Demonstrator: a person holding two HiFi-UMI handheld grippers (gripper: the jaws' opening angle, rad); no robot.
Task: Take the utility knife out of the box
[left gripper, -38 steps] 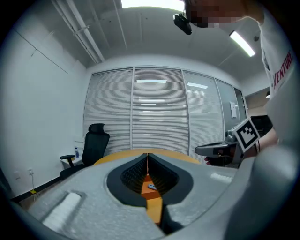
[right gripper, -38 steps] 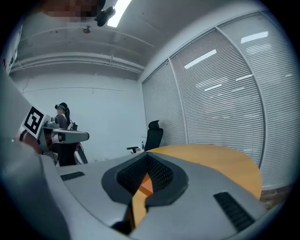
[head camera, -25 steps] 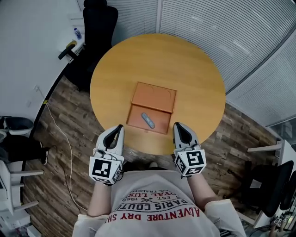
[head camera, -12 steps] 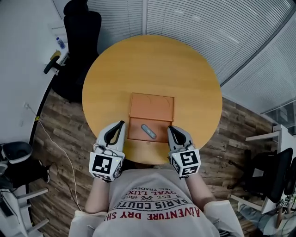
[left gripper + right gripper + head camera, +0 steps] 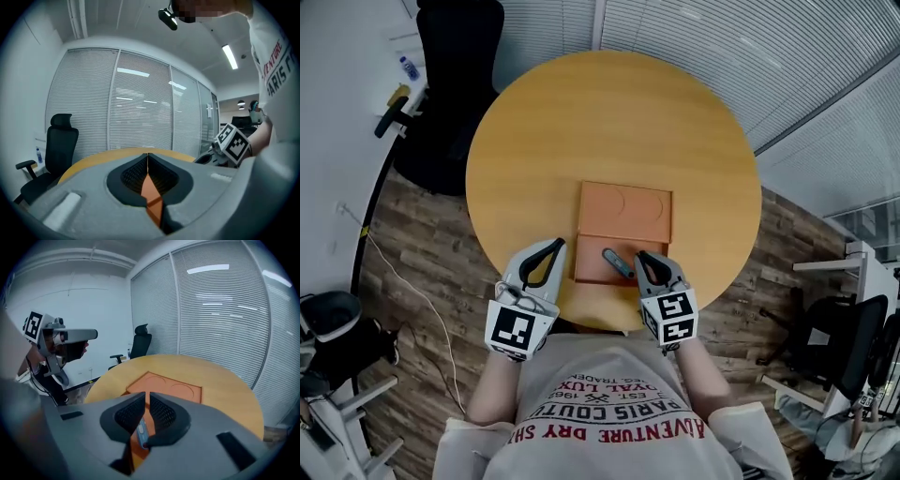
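An orange box (image 5: 592, 268) lies open on the round wooden table (image 5: 609, 112), with its lid (image 5: 624, 208) flat behind the tray. The grey-blue utility knife (image 5: 617, 263) rests slantwise in the tray. My right gripper (image 5: 643, 255) hovers over the tray's right front corner, just right of the knife. Its jaws are opening and stand a narrow gap apart. In the right gripper view (image 5: 147, 395) nothing lies between them, and the knife (image 5: 142, 429) shows below through the gap. My left gripper (image 5: 559, 244) is shut and empty at the tray's left edge. Orange box (image 5: 150, 192) shows under its closed tips (image 5: 148, 157).
A black office chair (image 5: 450, 84) stands behind the table at the left, near a white desk with a bottle (image 5: 410, 67). Blinds over glass walls run along the far side. A cable (image 5: 394, 262) trails across the wood floor at the left.
Both grippers have moved forward from the table's near edge to the box. The right one has dropped over the tray next to the knife.
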